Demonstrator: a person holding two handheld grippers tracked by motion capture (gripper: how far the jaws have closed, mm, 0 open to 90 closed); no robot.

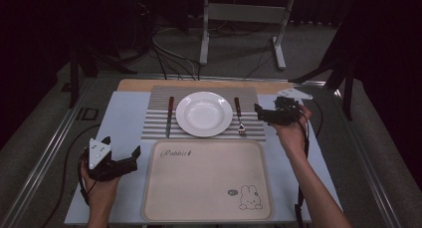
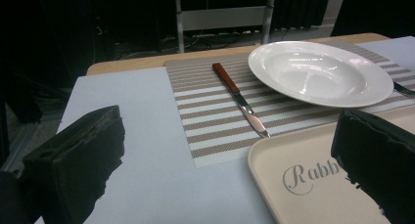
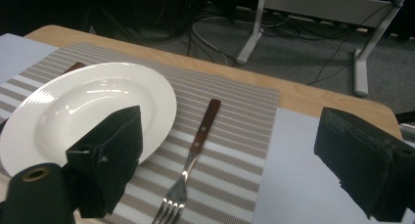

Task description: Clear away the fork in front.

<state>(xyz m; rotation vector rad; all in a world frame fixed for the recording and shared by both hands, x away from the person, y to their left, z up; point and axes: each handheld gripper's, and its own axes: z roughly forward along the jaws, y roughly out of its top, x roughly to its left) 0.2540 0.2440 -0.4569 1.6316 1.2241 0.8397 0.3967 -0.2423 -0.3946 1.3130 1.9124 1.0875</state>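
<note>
White and shallow, the plate sits in the middle of the striped placemat with nothing in it. Just in front, the beige tray lies bare on the table, carrying only its printed word and rabbit drawing.

To the plate's right lies the fork, nearest the right gripper. Its long axis runs front to back: the dark red-brown handle points away from the person and the tines point toward the tray's far edge. On the plate's left the knife lies parallel, handle far, blade near.

The right gripper hovers just right of the fork, jaws wide apart and gripping nothing. The left gripper rests near the tray's left edge, jaws likewise spread wide and empty.
</note>
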